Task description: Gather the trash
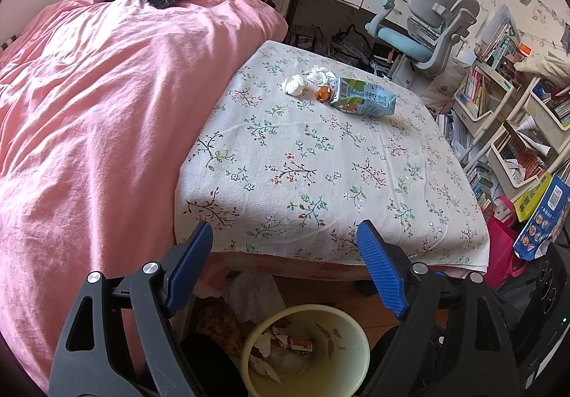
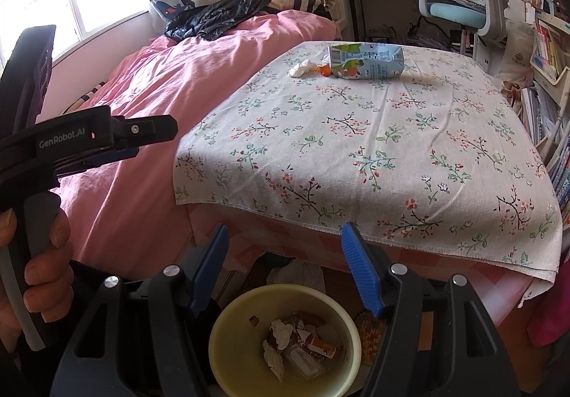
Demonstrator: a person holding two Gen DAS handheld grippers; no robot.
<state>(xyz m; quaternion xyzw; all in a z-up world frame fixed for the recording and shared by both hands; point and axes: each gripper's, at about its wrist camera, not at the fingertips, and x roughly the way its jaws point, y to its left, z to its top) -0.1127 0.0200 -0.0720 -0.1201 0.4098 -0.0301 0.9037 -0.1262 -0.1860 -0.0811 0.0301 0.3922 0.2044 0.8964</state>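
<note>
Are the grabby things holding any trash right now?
No. The left hand-held gripper and the right hand-held gripper are both open and empty, above the bin.

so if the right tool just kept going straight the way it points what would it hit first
Probably the near edge of the floral cloth on the low table, which lies dead ahead between the right tool's open fingers. The bin sits below that line, though depth is hard to judge.

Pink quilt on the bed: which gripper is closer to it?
Left. The left gripper hangs right beside the pink quilt; the right gripper is farther off, over the yellow bin by the flowered tablecloth.
</note>
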